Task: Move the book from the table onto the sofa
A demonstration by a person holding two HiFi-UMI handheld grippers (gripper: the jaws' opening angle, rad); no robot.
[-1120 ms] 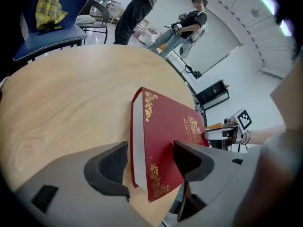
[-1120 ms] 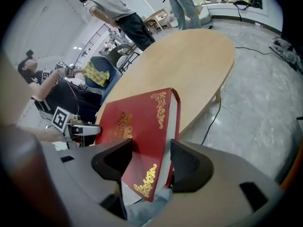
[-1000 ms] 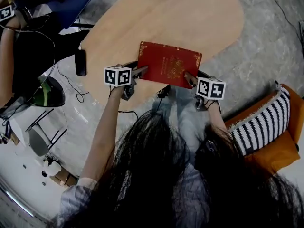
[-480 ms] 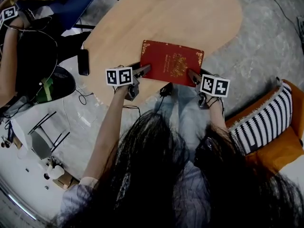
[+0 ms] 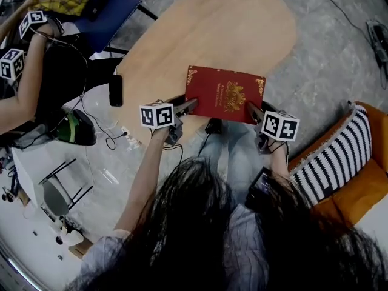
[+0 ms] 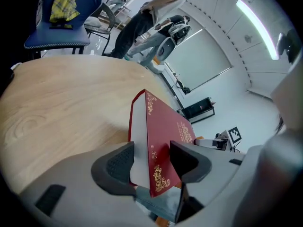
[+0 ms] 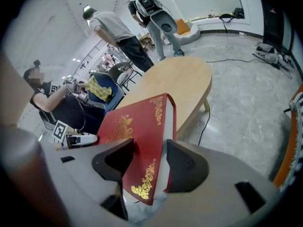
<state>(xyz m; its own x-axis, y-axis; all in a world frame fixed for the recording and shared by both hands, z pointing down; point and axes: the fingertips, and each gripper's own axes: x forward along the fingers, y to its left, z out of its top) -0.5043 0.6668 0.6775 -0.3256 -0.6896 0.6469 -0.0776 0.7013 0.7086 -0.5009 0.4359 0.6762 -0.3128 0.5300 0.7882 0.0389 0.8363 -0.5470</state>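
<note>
A red book (image 5: 225, 94) with gold ornaments is held over the near edge of the light wooden table (image 5: 206, 29). My left gripper (image 5: 193, 103) grips its near left corner and my right gripper (image 5: 250, 108) its near right corner. In the left gripper view the book (image 6: 161, 131) stands between the pads, one on the white page edge and one on the cover; these jaws have just been closing on it. In the right gripper view the pads clamp the book (image 7: 137, 126) at my right gripper (image 7: 149, 162). An orange sofa (image 5: 357, 193) lies at the lower right.
A striped cushion (image 5: 330, 156) leans on the sofa. A black phone (image 5: 115, 90) lies by the table's left edge. A blue chair (image 5: 97, 5) with a yellow plaid cloth, a seated person (image 5: 54, 71), a helmet (image 5: 74, 129) and floor cables are at the left.
Both grippers have risen with the book between them, and the book now hangs off the tabletop. The phone and table have not moved.
</note>
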